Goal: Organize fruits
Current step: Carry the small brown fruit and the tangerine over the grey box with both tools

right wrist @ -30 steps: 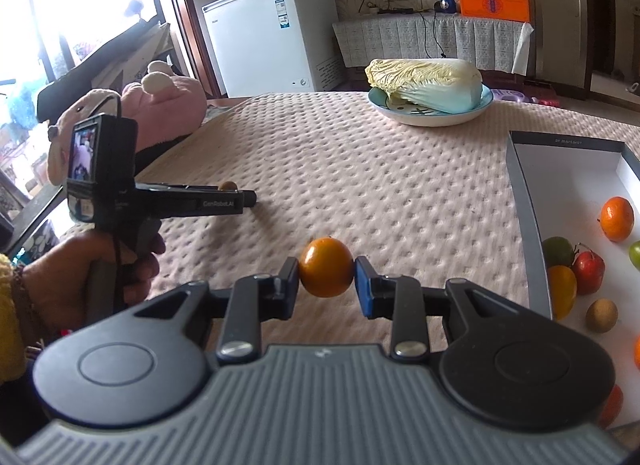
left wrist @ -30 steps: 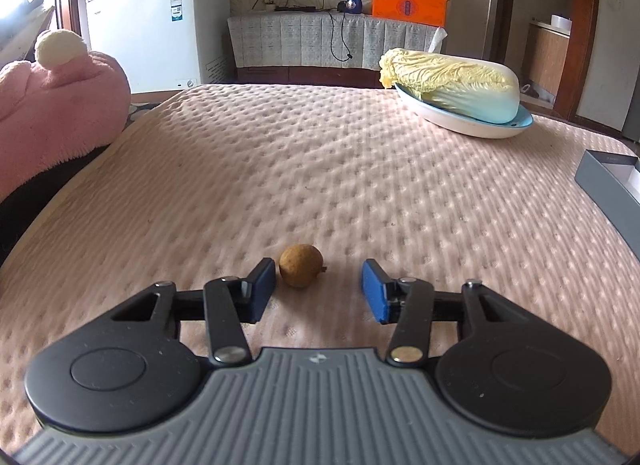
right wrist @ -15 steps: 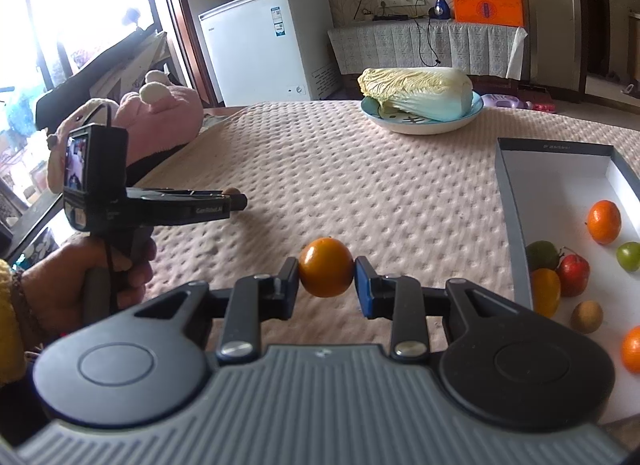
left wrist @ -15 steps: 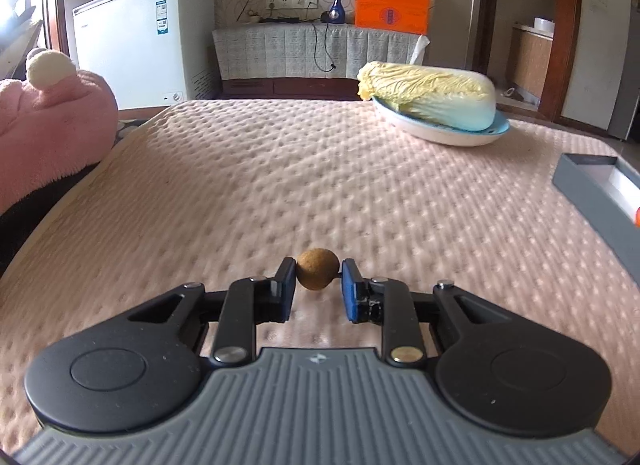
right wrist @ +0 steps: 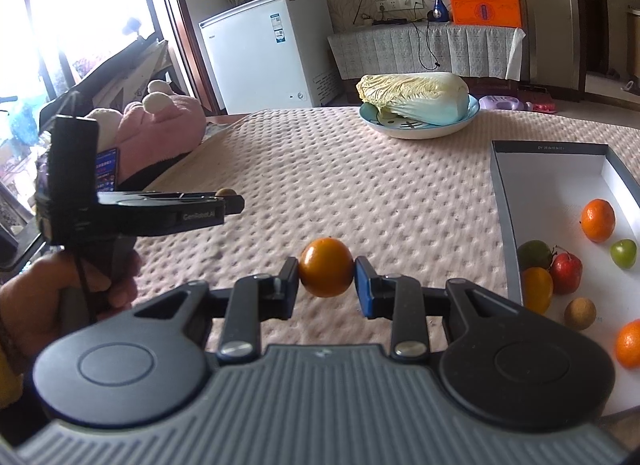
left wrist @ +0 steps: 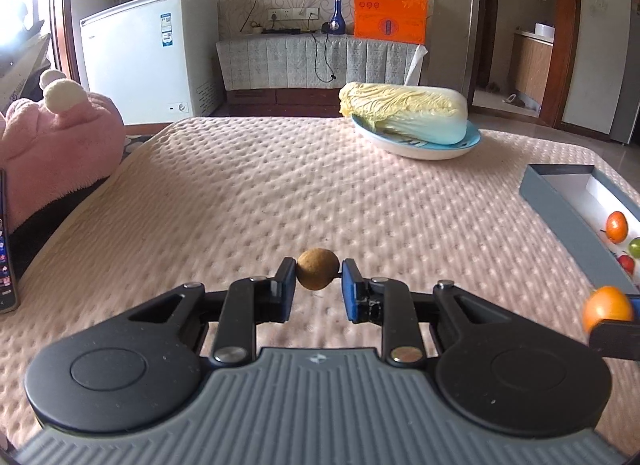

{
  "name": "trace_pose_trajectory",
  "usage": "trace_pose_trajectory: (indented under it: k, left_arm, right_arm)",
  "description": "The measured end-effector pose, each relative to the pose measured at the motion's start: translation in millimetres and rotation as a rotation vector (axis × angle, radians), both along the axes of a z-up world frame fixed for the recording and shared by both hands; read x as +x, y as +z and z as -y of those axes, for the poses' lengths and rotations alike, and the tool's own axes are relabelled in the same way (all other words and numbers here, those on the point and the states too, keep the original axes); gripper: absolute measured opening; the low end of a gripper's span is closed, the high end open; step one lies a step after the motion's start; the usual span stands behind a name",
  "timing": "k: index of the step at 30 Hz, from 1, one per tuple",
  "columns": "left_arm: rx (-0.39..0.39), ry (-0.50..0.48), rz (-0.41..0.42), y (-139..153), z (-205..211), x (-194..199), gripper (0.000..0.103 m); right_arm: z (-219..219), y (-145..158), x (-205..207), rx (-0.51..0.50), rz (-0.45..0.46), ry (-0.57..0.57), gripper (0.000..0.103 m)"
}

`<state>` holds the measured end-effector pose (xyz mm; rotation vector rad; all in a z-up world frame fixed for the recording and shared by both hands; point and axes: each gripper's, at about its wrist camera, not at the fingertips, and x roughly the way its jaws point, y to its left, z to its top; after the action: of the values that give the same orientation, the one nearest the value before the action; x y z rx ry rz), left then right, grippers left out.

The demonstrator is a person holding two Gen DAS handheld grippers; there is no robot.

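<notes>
My left gripper (left wrist: 318,279) is shut on a small brown longan (left wrist: 317,269) and holds it above the pink quilted table cover. My right gripper (right wrist: 326,277) is shut on an orange fruit (right wrist: 326,272), also held above the cover. The grey box (right wrist: 505,201) with a white floor lies at the right and holds several fruits: an orange (right wrist: 598,220), a green one (right wrist: 623,253), a red one (right wrist: 566,273) and a brown longan (right wrist: 580,313). The box also shows in the left wrist view (left wrist: 560,201). The left gripper (right wrist: 234,203) shows from the side in the right wrist view.
A plate (left wrist: 416,145) with a napa cabbage (left wrist: 404,111) stands at the far side of the table. A pink plush toy (left wrist: 56,145) lies off the left edge, with a phone (left wrist: 6,241) beside it. A white freezer (left wrist: 148,69) stands behind.
My left gripper shut on the longan and lifted it off the cover, moving toward the box. My right gripper kept the orange fruit and shifted a little toward the box.
</notes>
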<state>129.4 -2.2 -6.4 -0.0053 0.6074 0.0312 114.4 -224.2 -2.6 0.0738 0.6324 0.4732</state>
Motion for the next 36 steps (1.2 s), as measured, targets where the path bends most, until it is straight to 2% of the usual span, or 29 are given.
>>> trace_pose_trajectory:
  k: [5, 9, 13, 19, 36]
  left_arm:
    - [0.002, -0.020, 0.021, 14.8, 13.2, -25.5, 0.029]
    - [-0.053, -0.018, 0.017, 25.6, 17.1, -51.3, 0.029]
    - [-0.028, -0.032, 0.010, 26.7, 30.1, -68.2, 0.029]
    - [-0.004, -0.066, 0.026, 29.0, 52.0, -67.5, 0.029]
    - [-0.015, -0.190, 0.048, 28.1, 113.1, -48.1, 0.029]
  right_arm:
    - [6.7, 3.0, -1.6, 0.017, 0.015, -0.021, 0.033]
    - [14.3, 6.6, -6.5, 0.020, 0.026, -0.023, 0.033]
    - [22.5, 13.0, -13.0, 0.027, 0.046, -0.021, 0.033]
    - [33.9, 21.3, -26.3, 0.032, 0.079, -0.021, 0.033]
    - [86.0, 32.6, -50.0, 0.029, 0.112, -0.094, 0.033]
